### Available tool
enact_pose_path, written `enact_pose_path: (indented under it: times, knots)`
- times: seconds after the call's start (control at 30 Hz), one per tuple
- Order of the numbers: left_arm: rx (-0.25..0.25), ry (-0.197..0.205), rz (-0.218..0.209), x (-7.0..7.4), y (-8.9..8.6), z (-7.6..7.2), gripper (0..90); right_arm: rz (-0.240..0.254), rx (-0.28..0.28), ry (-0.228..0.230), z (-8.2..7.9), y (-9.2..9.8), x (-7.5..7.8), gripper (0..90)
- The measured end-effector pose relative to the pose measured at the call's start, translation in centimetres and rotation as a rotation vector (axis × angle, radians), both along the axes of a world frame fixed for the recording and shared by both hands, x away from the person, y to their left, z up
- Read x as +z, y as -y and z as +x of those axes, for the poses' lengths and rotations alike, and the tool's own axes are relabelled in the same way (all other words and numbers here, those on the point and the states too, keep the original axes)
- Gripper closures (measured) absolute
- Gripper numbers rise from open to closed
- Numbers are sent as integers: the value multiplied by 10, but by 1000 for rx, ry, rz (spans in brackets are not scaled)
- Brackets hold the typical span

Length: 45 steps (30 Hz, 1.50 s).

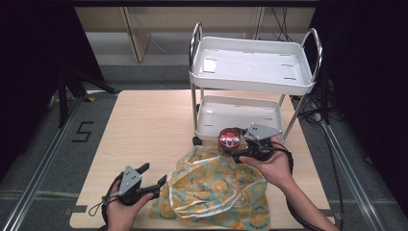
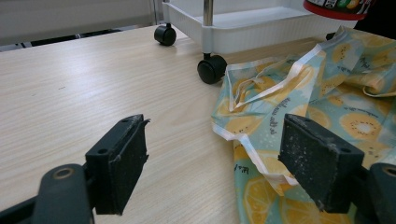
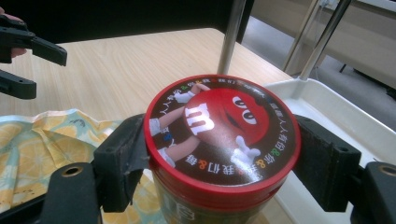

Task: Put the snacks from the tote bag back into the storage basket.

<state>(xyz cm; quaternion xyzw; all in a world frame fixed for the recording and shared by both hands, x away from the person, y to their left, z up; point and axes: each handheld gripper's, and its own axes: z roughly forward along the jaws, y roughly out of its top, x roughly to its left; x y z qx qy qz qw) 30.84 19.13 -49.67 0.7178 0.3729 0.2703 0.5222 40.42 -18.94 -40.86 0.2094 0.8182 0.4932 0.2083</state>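
The right gripper (image 1: 240,147) clasps the red-lidded jar (image 1: 229,138) at frame centre, above the fruit-print bag (image 1: 216,190); the left gripper (image 1: 151,175) gapes beside it; next, probably shelve it on the cart (image 1: 240,113).

Glossy jar lid (image 3: 219,135), matt wood table (image 1: 149,130)

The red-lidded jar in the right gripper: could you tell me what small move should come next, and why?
Probably carry the red-lidded jar forward over the cart's lower tray and set it down. The right gripper clamps it at the lid, above the fruit-print bag, with that tray just beyond. The left gripper is open beside the bag, holding nothing.
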Motion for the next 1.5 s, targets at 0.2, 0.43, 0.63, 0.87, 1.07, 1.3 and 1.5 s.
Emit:
enact_pose_path:
  times: [0.2,0.43,0.63,0.87,1.07,1.3,1.5]
  knots:
    - [2,-2,-2,0,0,0,224,1,4,6,4,0,0,260]
    - [6,-10,6,1,0,-1,224,5,-8,0,7,-1,1,260]
    - [10,-13,10,1,0,-2,224,2,-6,10,11,-2,2,260]
    - [11,-13,1,1,1,-2,224,2,-13,3,13,-2,3,260]
    - [11,-13,8,1,0,-2,224,4,-16,5,16,-1,4,260]
    - [12,-14,6,1,0,-2,224,5,-26,1,18,-1,5,260]
    - [12,-11,5,1,0,-2,223,2,-34,5,20,-2,6,260]
